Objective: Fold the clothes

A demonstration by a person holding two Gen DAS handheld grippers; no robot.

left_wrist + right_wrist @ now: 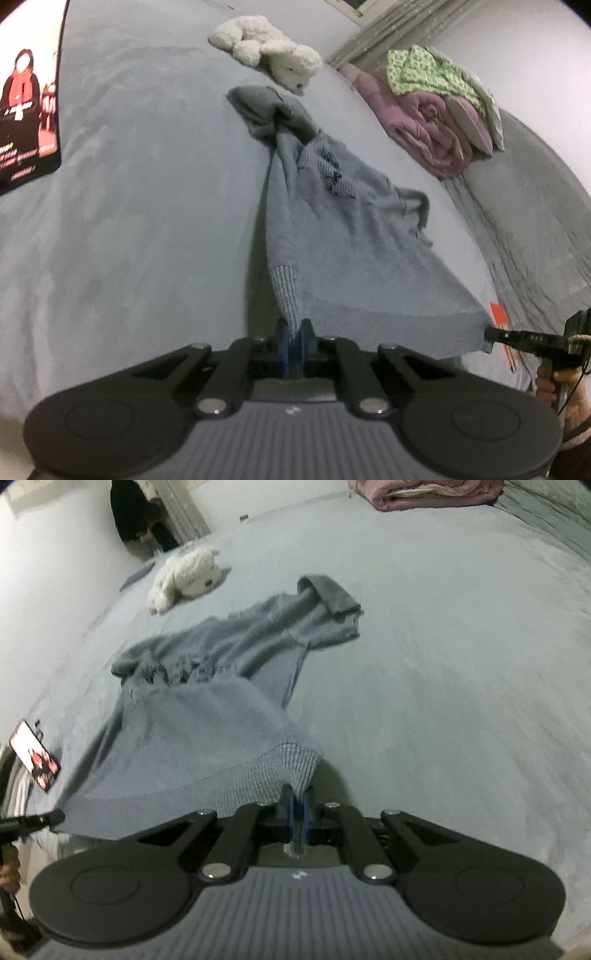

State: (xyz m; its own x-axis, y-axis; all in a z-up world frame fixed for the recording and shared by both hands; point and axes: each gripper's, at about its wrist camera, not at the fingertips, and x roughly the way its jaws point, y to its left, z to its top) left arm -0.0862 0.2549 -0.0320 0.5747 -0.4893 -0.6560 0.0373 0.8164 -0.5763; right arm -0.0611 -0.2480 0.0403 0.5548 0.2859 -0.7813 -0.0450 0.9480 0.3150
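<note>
1. Sweater [332,229], grey knit, lies lengthwise on the bed [129,221]; its ribbed hem is raised off the cover, collar end resting near the plush toy [273,55].
2. Left hand-held gripper [294,343]: jaws closed on one hem corner.
3. Right hand-held gripper [296,812]: jaws closed on the opposite hem corner; hem stretched between both.
4. Step in hand, as judged: hem lifted to spread or fold.
5. Next move calls for equal tension and both corners carried together toward the collar.
</note>
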